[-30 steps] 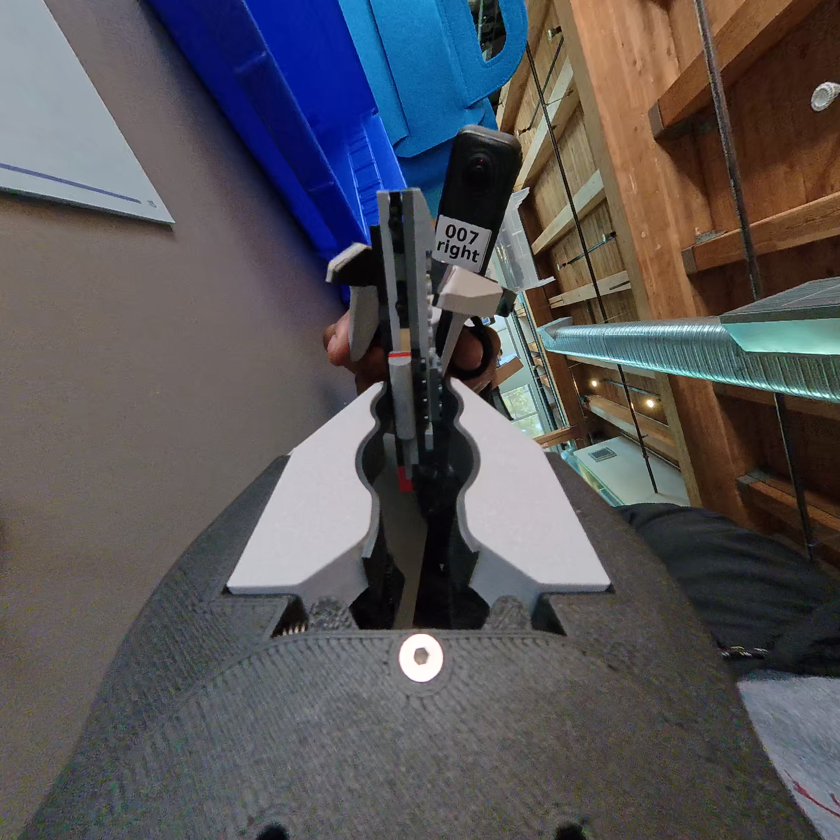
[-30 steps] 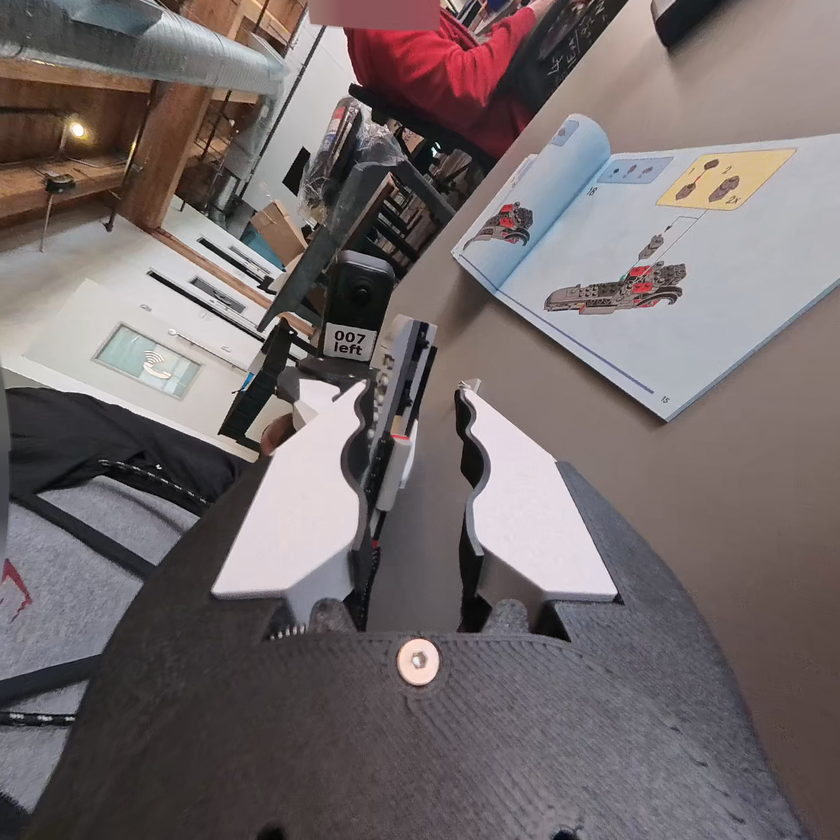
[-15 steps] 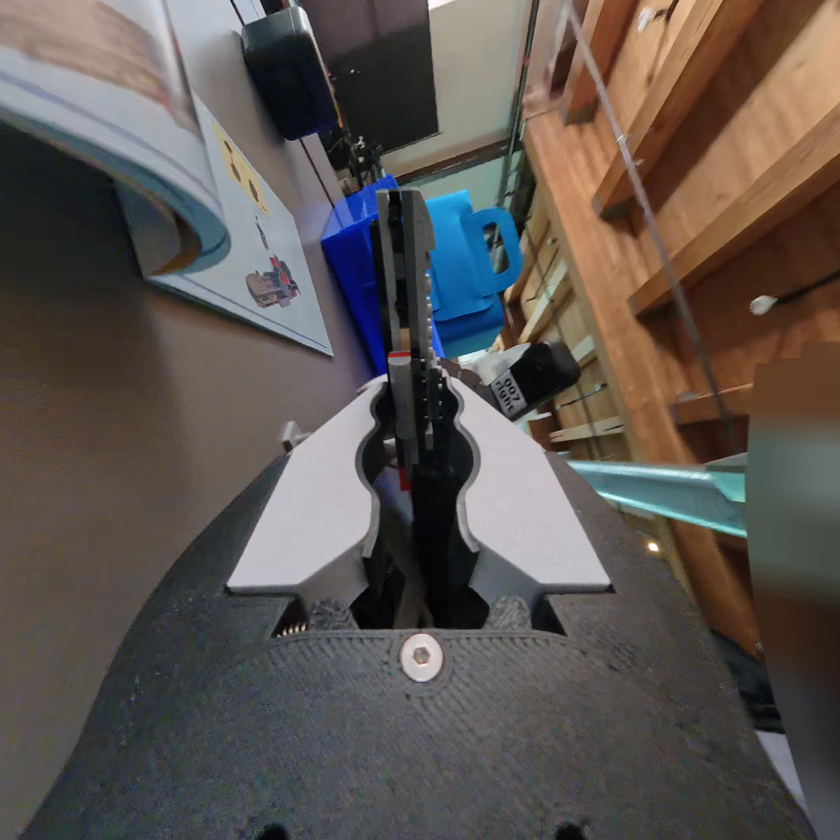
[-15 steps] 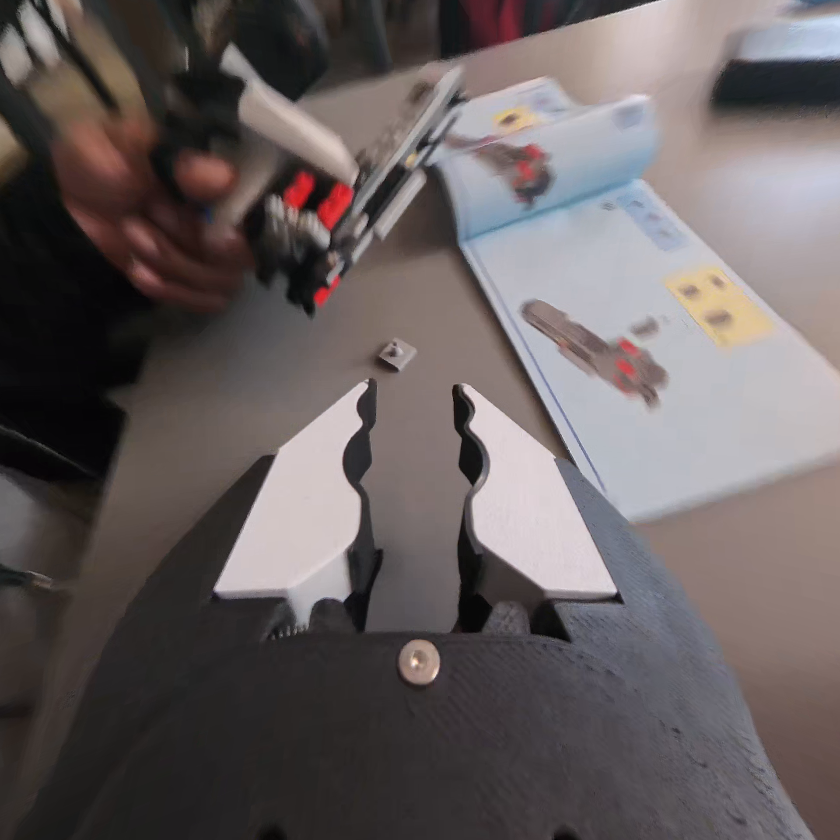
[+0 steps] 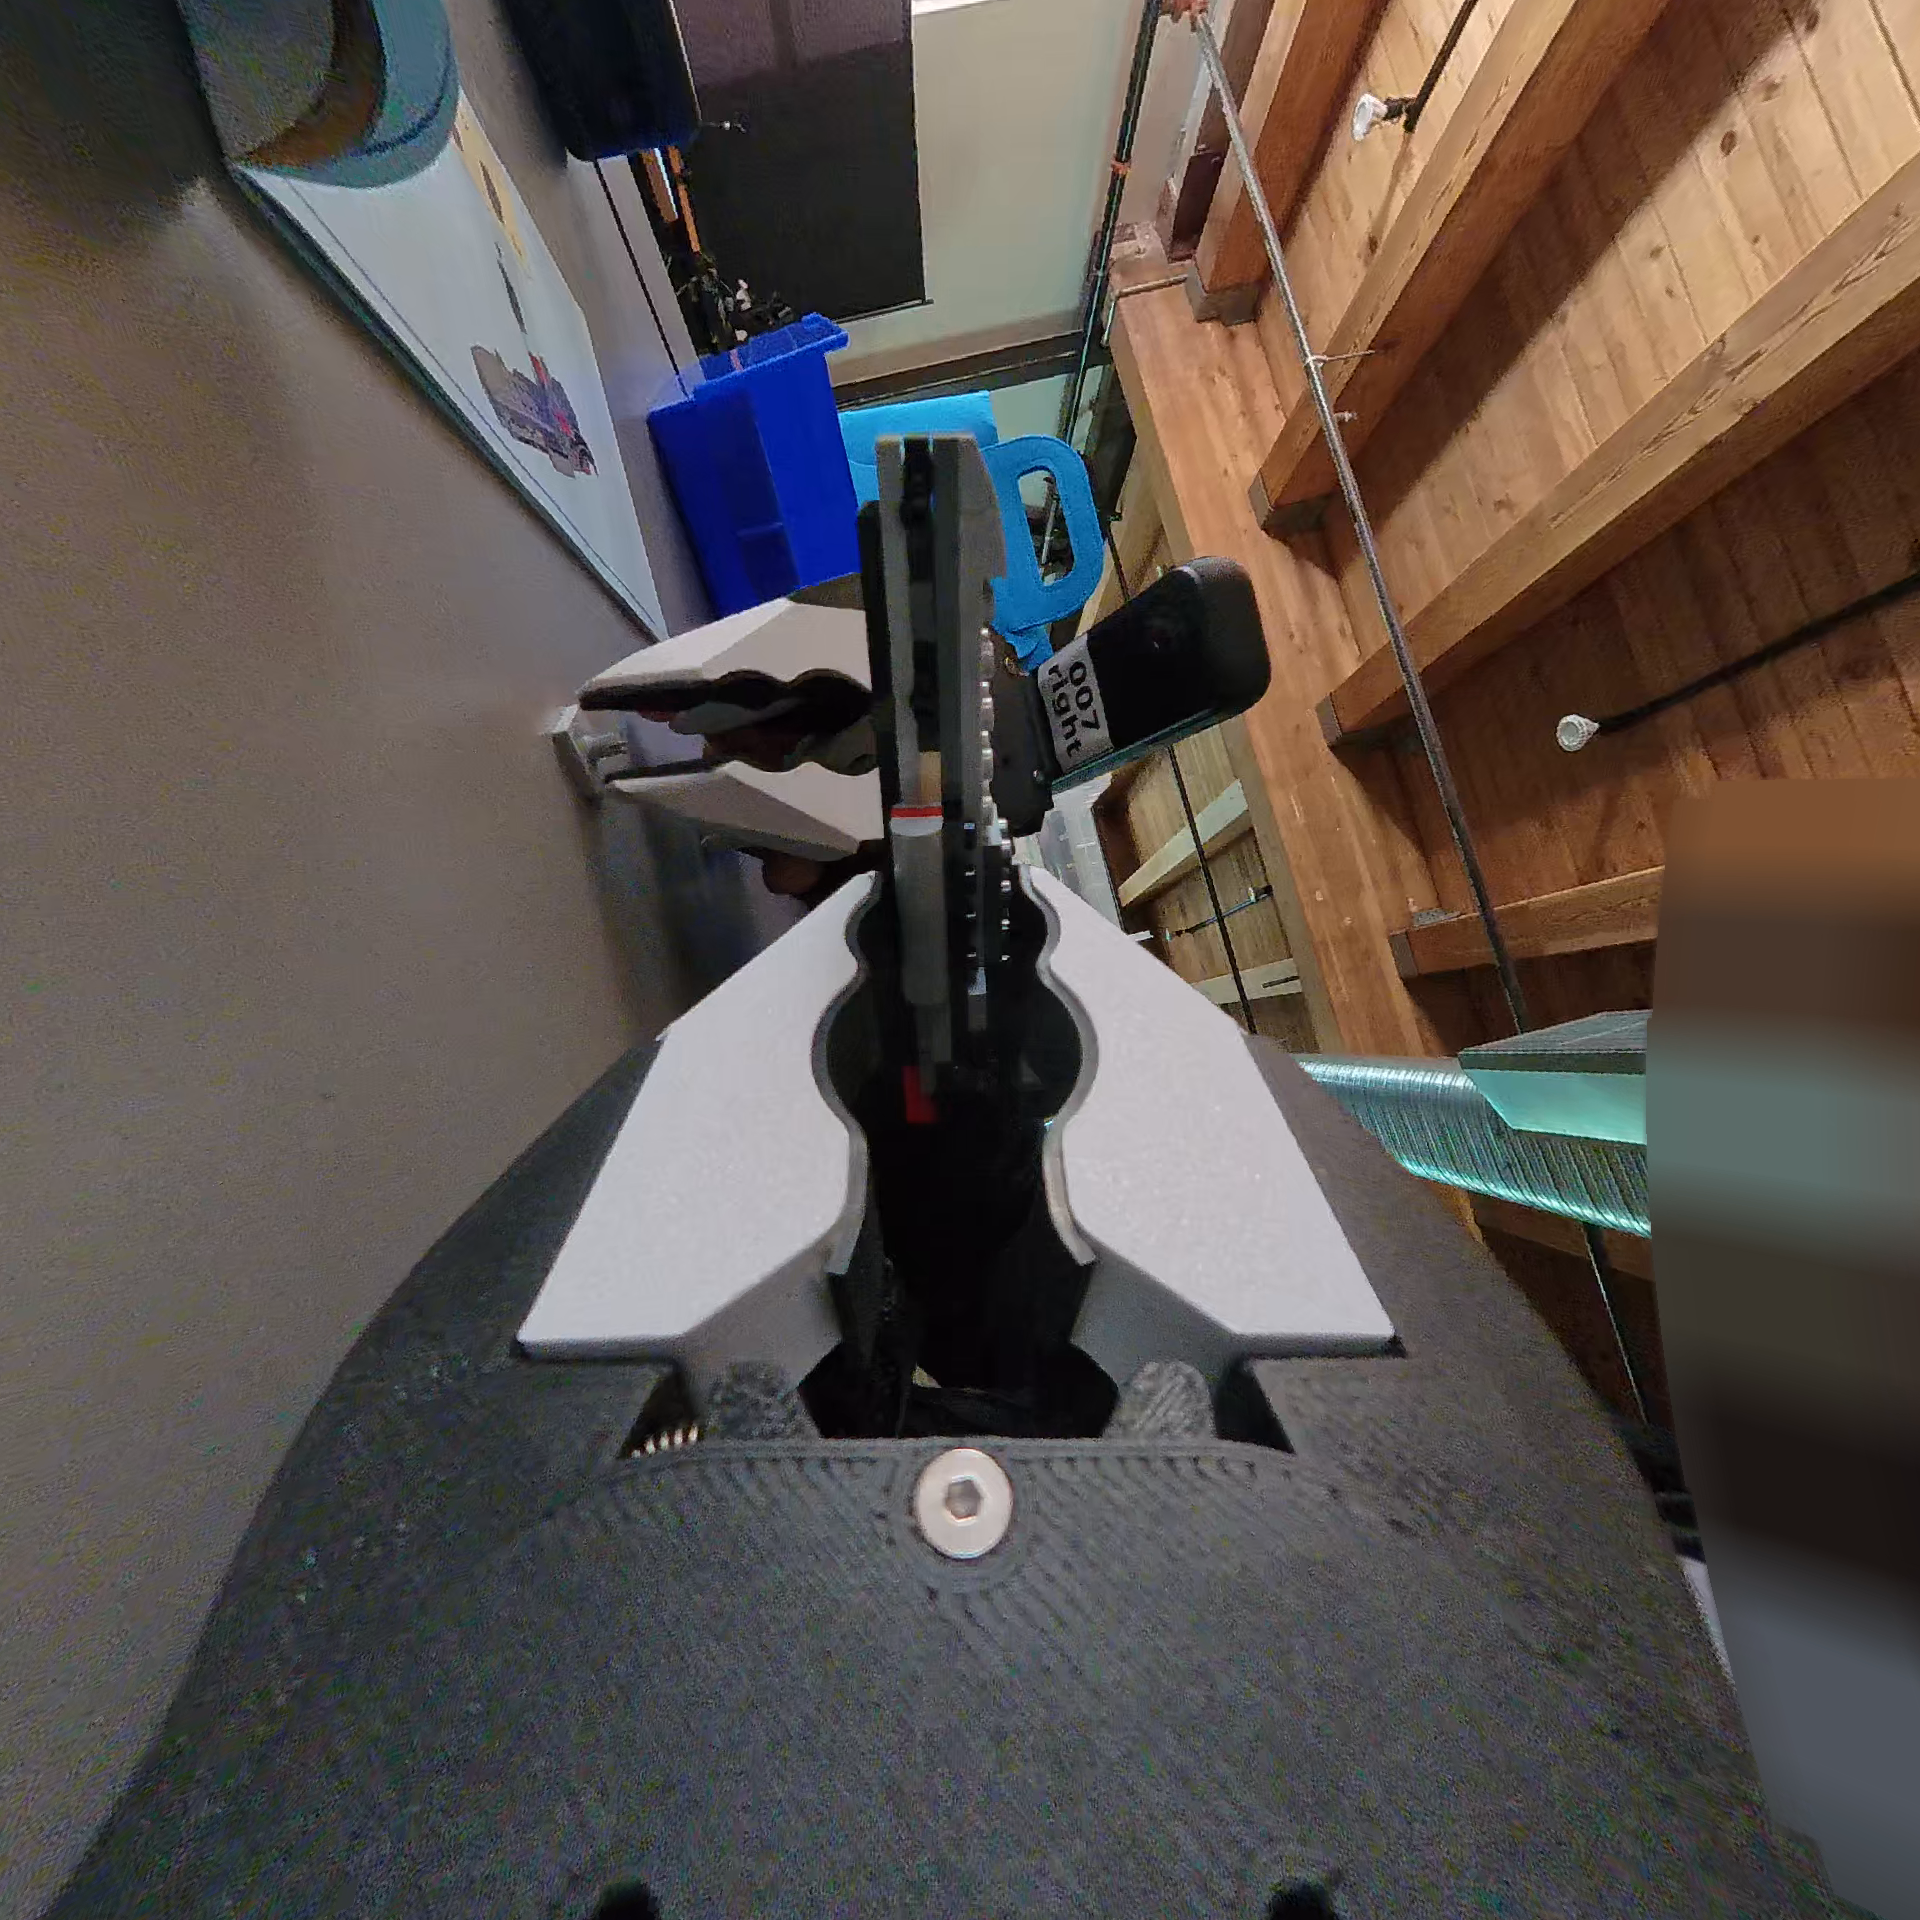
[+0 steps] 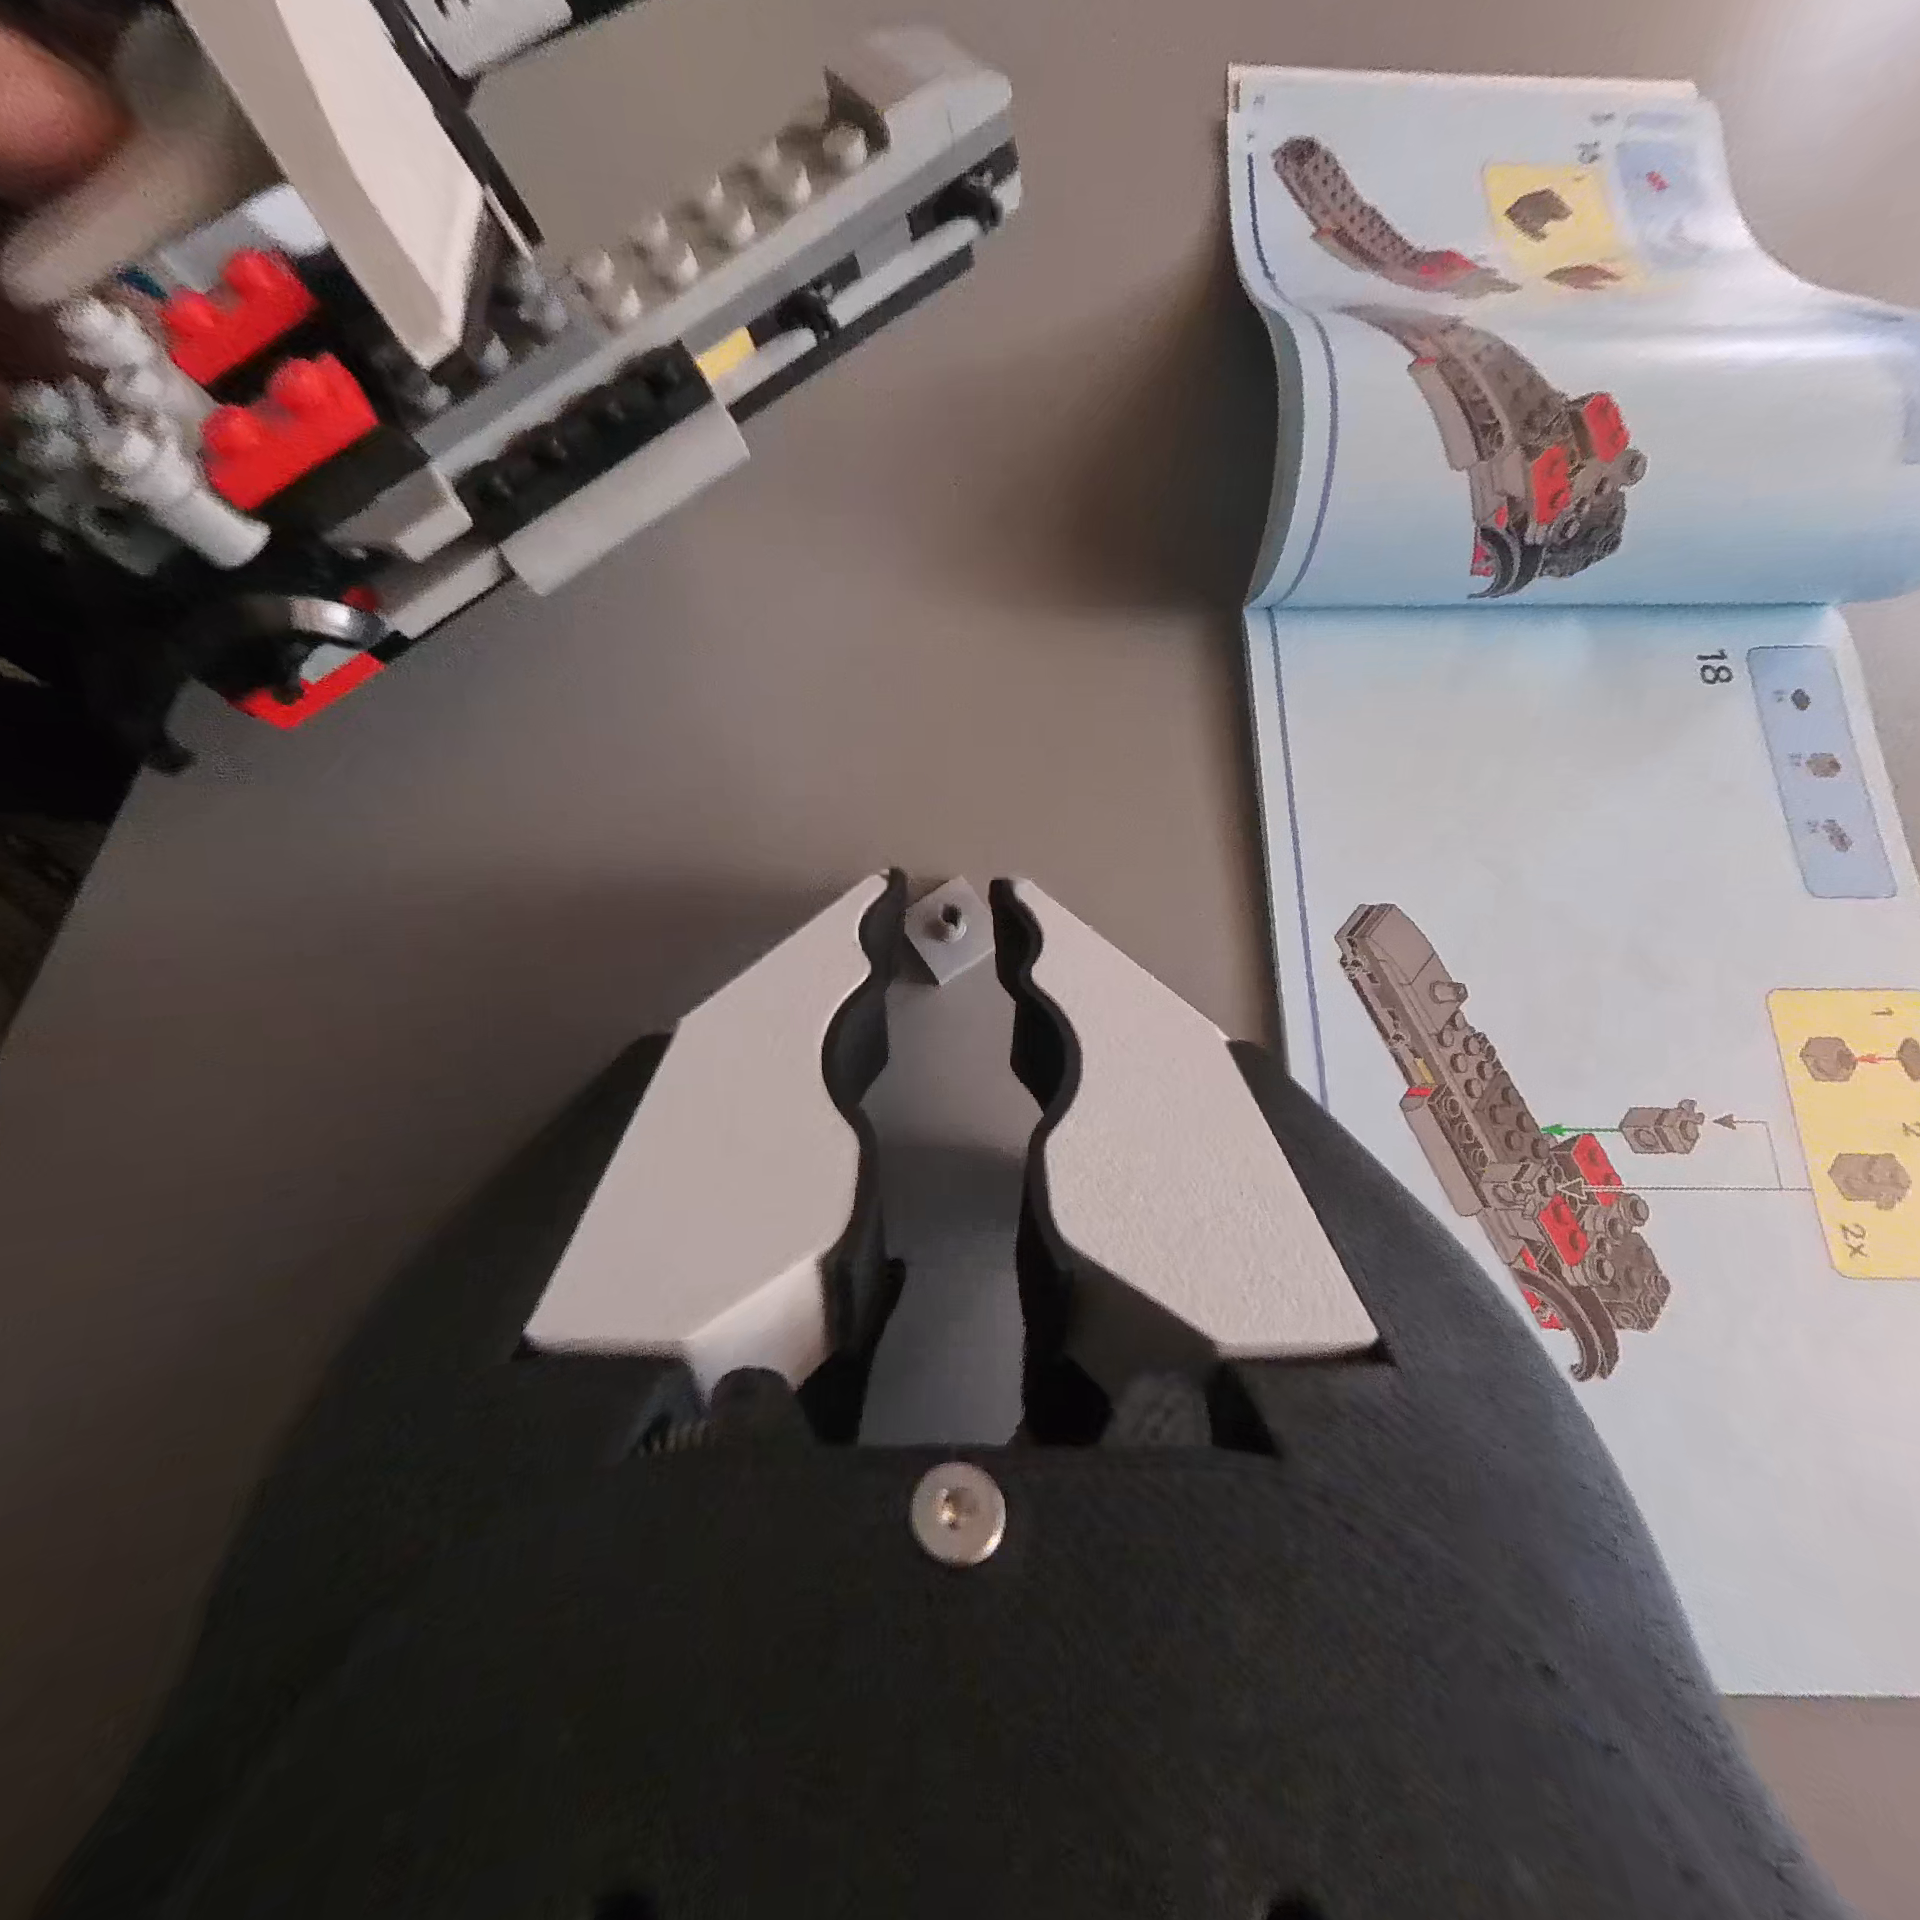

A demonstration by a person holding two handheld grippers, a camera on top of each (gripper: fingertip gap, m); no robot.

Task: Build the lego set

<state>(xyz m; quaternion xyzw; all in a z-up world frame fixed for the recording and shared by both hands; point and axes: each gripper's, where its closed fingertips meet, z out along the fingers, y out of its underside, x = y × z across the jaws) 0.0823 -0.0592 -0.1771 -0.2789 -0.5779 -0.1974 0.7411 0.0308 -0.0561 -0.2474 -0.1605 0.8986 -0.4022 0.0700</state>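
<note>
Right gripper [image 6: 940, 896] – fingers parted, small grey brick [image 6: 943, 937] lying on the table [image 6: 727, 727] between the tips, not visibly pinched. Left gripper [image 5: 951, 914] clamped on the lego assembly [image 5: 930, 675], held edge-on; in the right wrist view it sits at 10 o'clock, off the table. Open instruction booklet [image 6: 1558, 831] at 2 o'clock – blue bin [image 5: 753, 488] beyond.

We see a smooth grey-brown worktop [image 6: 727, 790] under even, soft light. Beyond its far edge stand bright blue plastic bins [image 5: 753, 488] and a dark rectangular panel [image 5: 810, 156] against a pale wall. Warm wooden plank walls and beams [image 5: 1558, 416] fill one side (crossed by thin metal rods), with a ribbed silvery duct [image 5: 1475, 1132] nearby.
</note>
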